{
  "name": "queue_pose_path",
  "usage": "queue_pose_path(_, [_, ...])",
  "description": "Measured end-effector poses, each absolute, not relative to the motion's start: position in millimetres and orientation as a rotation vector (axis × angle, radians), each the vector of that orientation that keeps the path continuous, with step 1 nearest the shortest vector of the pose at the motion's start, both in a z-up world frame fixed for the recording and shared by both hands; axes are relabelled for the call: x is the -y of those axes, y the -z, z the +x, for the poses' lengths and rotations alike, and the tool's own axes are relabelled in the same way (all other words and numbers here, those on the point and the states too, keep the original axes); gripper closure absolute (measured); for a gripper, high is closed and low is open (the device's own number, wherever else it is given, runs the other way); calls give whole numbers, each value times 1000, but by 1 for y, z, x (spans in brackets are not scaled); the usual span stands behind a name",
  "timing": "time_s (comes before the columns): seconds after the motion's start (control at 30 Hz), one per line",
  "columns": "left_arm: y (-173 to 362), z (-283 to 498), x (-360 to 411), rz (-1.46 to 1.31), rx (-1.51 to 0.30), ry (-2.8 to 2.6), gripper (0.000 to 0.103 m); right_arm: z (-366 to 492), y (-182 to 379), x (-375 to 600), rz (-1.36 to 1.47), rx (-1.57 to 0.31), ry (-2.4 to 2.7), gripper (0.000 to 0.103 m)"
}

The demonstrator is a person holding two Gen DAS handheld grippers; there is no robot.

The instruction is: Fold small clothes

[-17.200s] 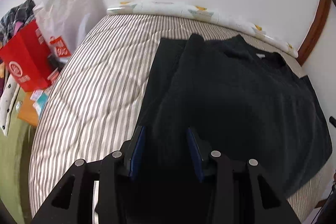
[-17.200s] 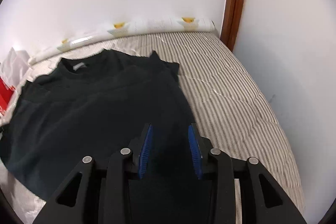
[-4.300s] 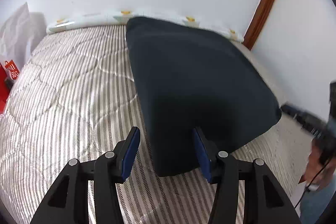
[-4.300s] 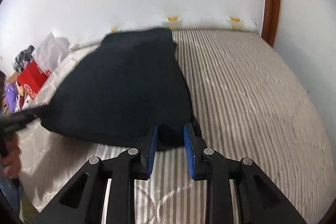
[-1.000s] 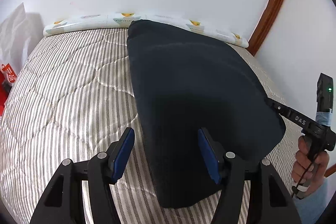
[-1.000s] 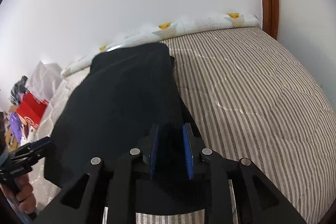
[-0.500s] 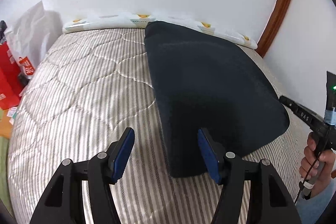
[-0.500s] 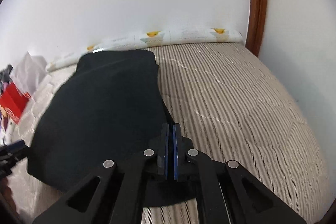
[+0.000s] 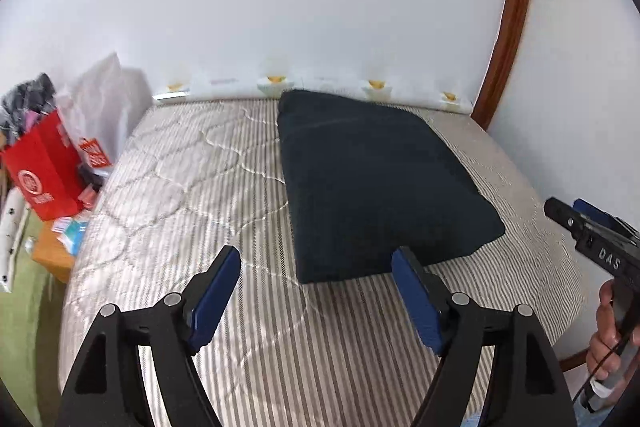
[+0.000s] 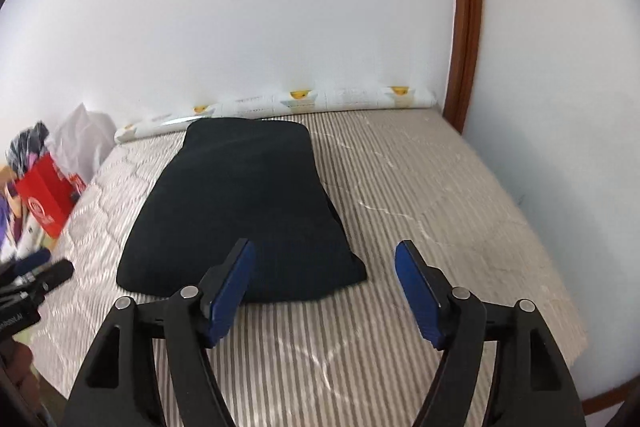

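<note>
left wrist view: left gripper jaws spread, just been opening, nothing between them. dark folded garment lies flat on the striped bed, its near edge just beyond the fingertips. soft, light, limp cloth; best taken by a near corner. right gripper shows at the frame's right edge in a hand.

right wrist view: right gripper jaws spread, just been opening, empty. half a second ago its pads were pressed together over the garment corner; now the cloth lies free ahead, and both tools look farther back.

Matt dark cloth garment; quilted striped mattress.
</note>
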State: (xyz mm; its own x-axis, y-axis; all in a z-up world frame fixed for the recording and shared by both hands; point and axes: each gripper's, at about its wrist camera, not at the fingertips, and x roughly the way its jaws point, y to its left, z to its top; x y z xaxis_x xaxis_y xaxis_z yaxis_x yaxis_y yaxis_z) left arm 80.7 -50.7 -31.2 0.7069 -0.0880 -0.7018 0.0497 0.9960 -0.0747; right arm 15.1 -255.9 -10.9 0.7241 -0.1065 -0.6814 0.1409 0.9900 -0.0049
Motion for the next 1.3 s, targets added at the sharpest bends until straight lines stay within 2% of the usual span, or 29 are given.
queue_pose_path(0.17, [11,47,61,-29,-735,49,25,-24,-8,246,17,-735,142,29])
queue_pose_path(0.23, [4,33,64,-35,-715,39,23,-42,-15,246,16,-727,149,14])
queue_pose_path(0.3, [-2,20,64,-39,-695,33,22,-57,-20,246,18,-710,159,5])
queue_pose_path(0.4, [-8,4,68,-31,-665,10,20,-79,-24,248,20,-699,170,1])
queue_pose_path(0.77, [-8,-20,80,-20,-648,17,16,-125,-32,266,34,-654,227,0])
queue_pose_path(1.3, [-1,-23,71,-43,-675,17,12,-130,-37,265,32,-637,238,0])
